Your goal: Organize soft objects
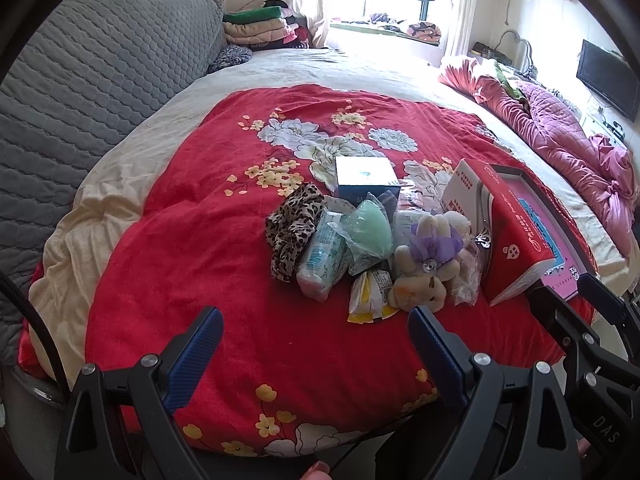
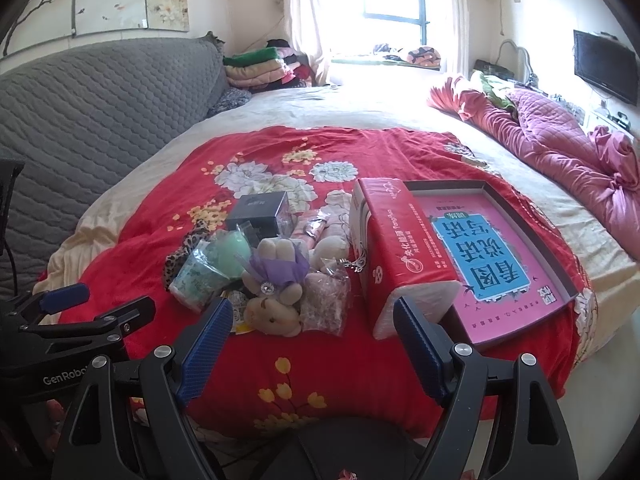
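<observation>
1. Left wrist view: left gripper jaws spread, empty; plush rabbit just ahead of the right jaw.
2. Right gripper likewise spread.
3. Centre jaws on plush body, avoiding crinkly wrappers.

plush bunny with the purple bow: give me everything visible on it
The plush bunny is cream-beige and fuzzy, with a purple gauzy ruffle and a sparkly gem at the neck. It lies head toward the cameras, legs pointing away, at the near edge of the pile on the red floral blanket. It leans on a yellow-white packet to its left and a clear crinkly bag to its right. Neither gripper touches it.
</observation>
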Tool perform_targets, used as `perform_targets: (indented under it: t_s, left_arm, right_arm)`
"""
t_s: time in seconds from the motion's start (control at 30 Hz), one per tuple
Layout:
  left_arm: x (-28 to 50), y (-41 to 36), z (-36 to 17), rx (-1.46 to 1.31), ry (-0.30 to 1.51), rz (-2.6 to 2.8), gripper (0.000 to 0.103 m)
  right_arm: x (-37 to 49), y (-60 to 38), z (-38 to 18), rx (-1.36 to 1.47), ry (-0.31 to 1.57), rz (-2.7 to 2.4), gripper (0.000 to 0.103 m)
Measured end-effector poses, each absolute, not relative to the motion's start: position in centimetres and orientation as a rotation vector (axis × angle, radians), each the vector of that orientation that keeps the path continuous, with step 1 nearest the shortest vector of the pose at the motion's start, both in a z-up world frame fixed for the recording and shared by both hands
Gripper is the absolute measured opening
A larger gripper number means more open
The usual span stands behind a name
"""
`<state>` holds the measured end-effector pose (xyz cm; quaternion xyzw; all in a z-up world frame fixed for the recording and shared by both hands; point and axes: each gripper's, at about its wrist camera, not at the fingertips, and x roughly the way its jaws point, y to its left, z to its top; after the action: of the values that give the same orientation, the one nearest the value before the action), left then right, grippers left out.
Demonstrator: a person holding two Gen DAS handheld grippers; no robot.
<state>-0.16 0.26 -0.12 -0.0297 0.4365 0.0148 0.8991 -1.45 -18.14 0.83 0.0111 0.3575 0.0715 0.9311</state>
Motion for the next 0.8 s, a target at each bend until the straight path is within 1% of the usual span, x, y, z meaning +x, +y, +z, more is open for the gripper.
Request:
perform_targets:
  t_s: [0.8]
  left_arm:
    - [-0.12, 0.51, 0.06, -0.063, 0.896, 0.034, 0.093]
  right_arm:
    - [-1.37, -18.56, 0.85, 0.040, 0.737, 0.133, 0.083]
